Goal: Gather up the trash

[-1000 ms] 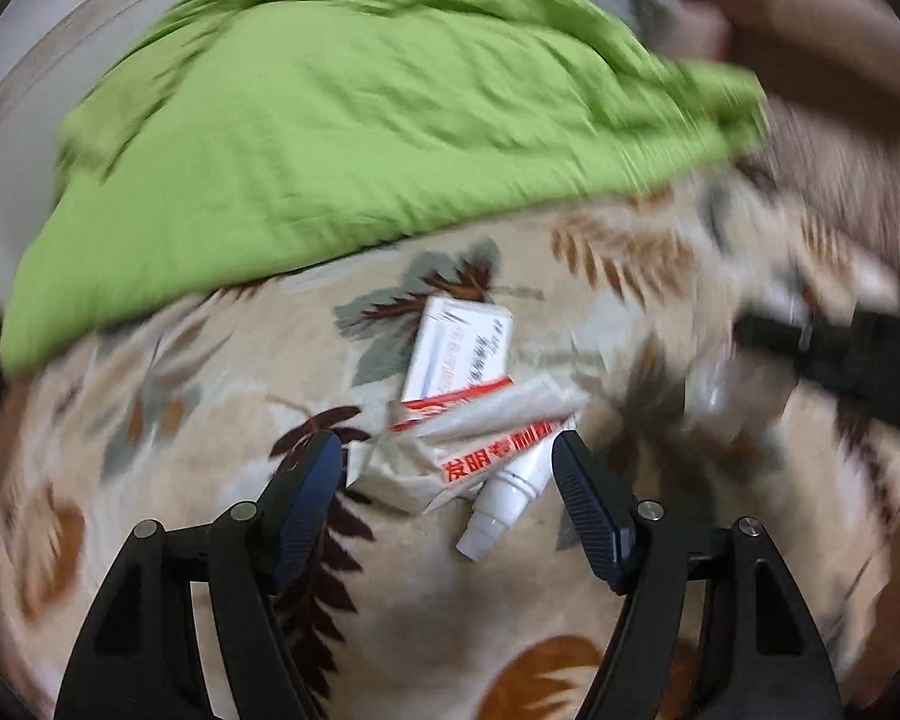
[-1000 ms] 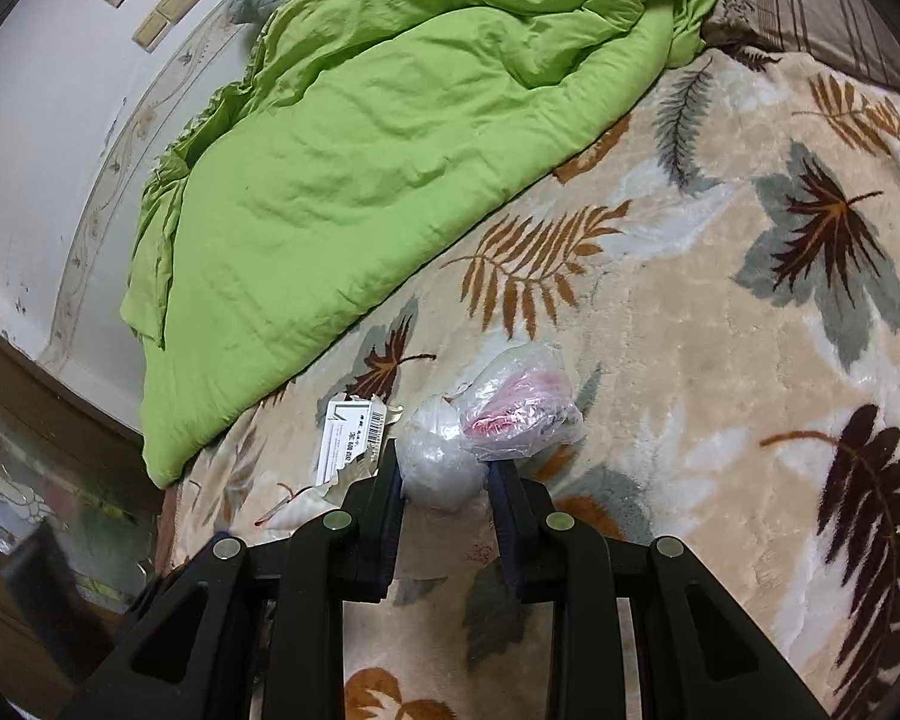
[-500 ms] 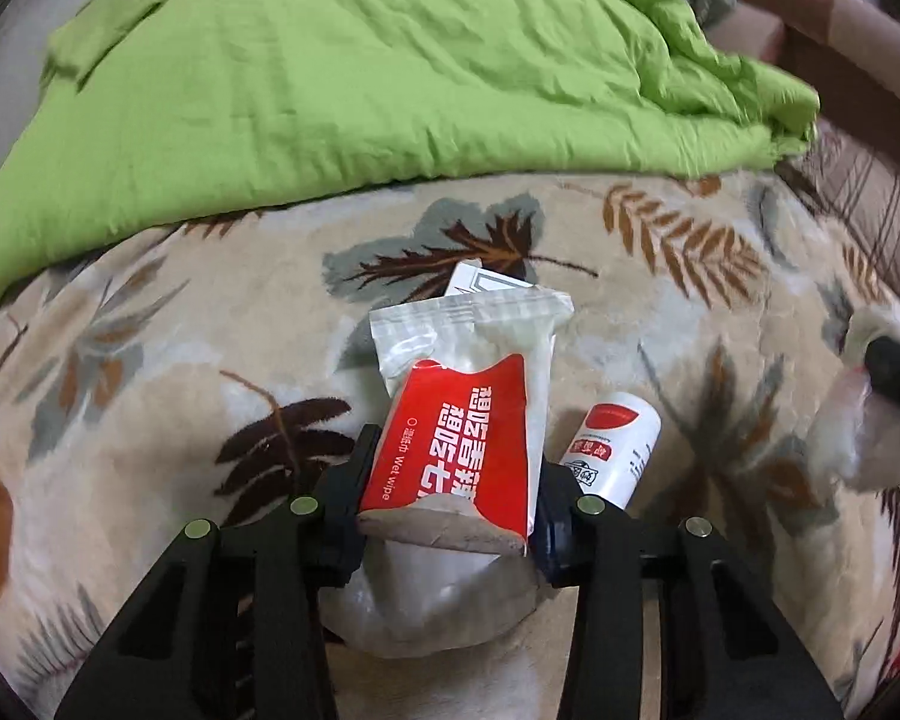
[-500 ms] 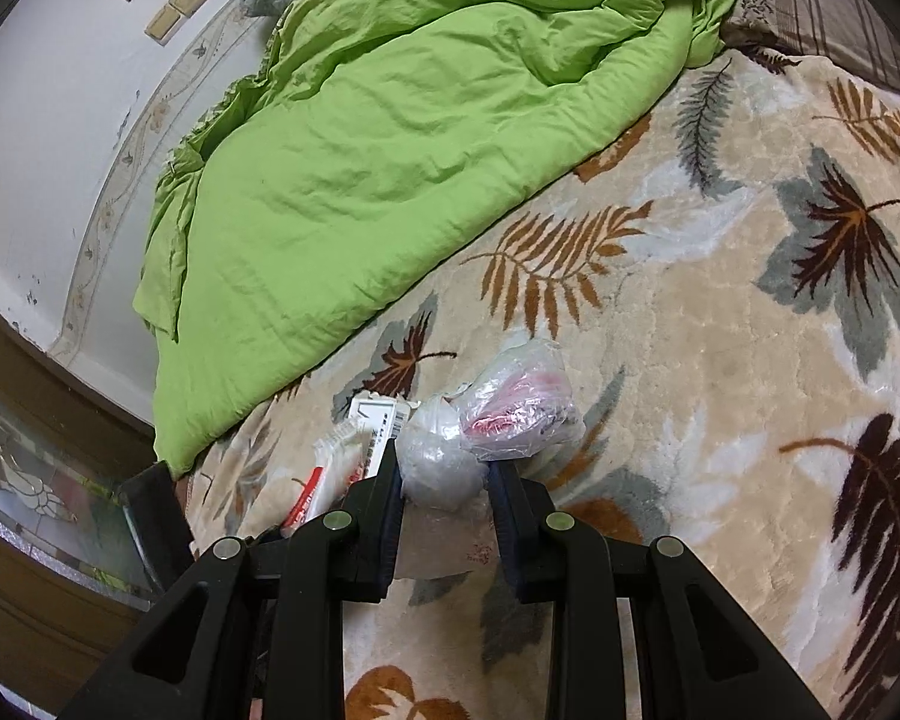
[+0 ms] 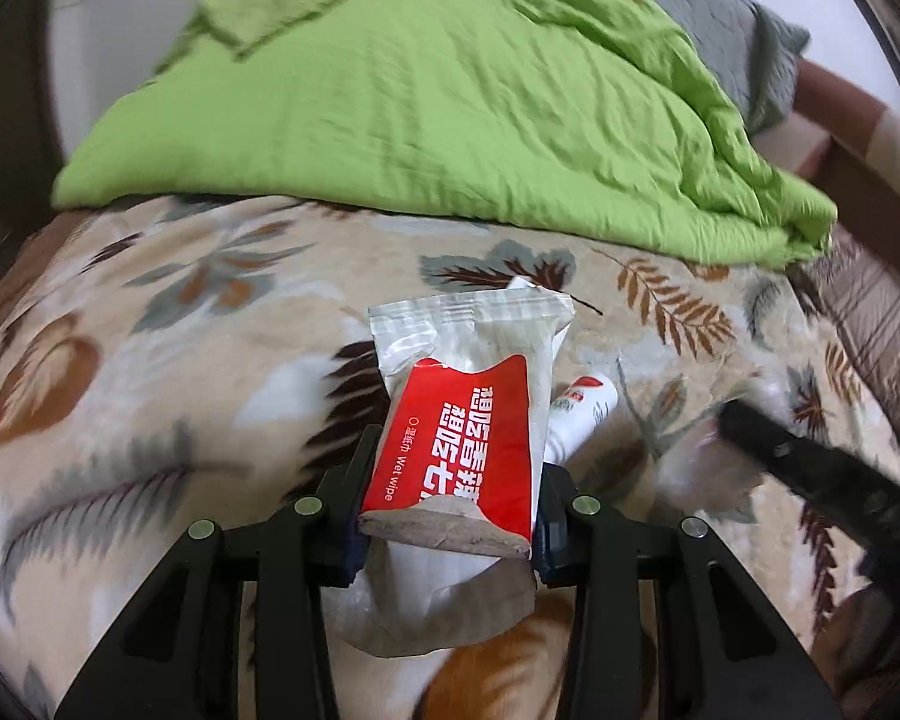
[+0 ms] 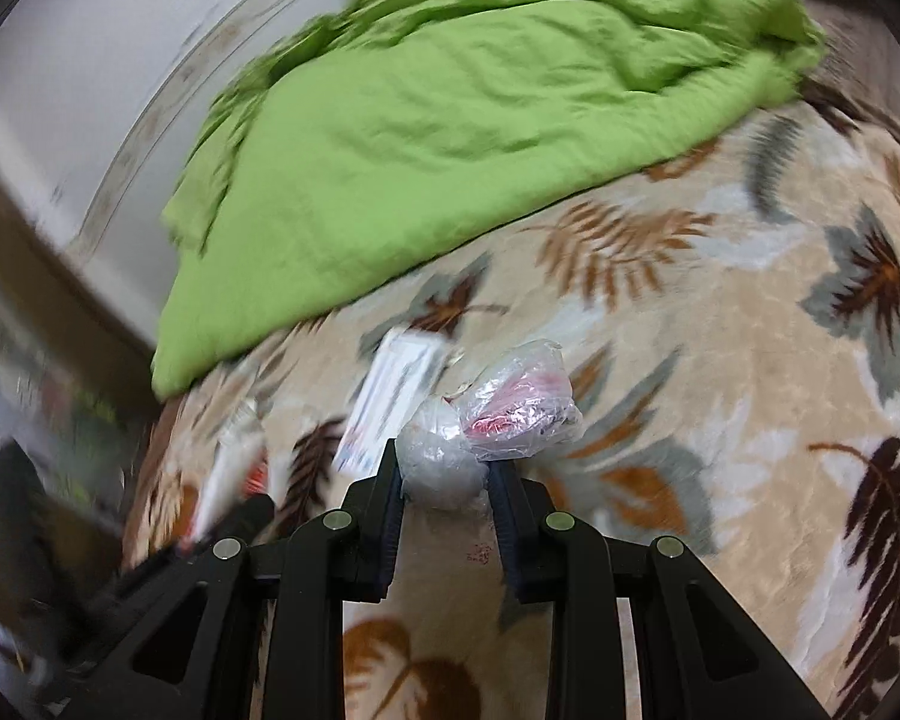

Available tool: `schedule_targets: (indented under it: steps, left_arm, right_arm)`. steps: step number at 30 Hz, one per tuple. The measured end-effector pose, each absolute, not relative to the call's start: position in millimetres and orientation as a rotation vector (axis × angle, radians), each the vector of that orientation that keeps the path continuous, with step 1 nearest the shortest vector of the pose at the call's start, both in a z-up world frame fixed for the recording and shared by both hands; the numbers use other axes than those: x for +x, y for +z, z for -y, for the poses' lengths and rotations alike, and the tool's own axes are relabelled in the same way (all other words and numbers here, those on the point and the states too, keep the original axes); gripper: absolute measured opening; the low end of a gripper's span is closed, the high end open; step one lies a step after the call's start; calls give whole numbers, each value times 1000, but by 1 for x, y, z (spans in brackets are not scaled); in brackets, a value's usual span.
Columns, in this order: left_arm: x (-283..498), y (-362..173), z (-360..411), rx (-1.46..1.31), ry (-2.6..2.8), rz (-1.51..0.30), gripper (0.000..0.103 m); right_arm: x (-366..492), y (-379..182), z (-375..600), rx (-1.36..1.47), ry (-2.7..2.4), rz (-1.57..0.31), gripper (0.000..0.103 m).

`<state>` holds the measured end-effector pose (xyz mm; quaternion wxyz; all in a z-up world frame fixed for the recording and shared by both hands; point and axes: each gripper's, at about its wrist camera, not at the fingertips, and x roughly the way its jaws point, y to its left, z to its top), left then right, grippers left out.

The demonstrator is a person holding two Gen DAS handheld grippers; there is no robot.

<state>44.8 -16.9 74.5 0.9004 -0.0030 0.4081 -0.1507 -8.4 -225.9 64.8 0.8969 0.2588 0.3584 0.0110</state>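
My left gripper (image 5: 453, 480) is shut on a red and white wet wipe packet (image 5: 468, 420) and holds it above the leaf-patterned blanket (image 5: 180, 324). A small white tube (image 5: 579, 414) with a red label lies just right of the packet, partly hidden by it. My right gripper (image 6: 444, 468) is shut on a crumpled clear plastic bag (image 6: 510, 414) with something red inside. A white paper box (image 6: 390, 396) lies on the blanket left of that bag. The right gripper also shows blurred in the left wrist view (image 5: 732, 420).
A rumpled green quilt (image 5: 426, 90) covers the far half of the bed and shows in the right wrist view (image 6: 450, 108) too. A grey pillow (image 5: 732, 30) lies behind it. White wall (image 6: 90, 60) at the far left, dark bed frame at the right edge.
My left gripper closed on the wet wipe packet and lifted it off the blanket. My right gripper, still holding the plastic bag, has swung and both views are blurred by motion.
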Motion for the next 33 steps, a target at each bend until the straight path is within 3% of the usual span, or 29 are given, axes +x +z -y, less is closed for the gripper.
schedule_targets:
  steps: [17,33]
  left_arm:
    - [-108,85,-24,-22,-187,-770,40]
    - [-121,71,-4,68,-153,-740,40]
  right_arm:
    - [-120,84,187,227,169,-725,29]
    - [-151,80,193,196,171,-736,29]
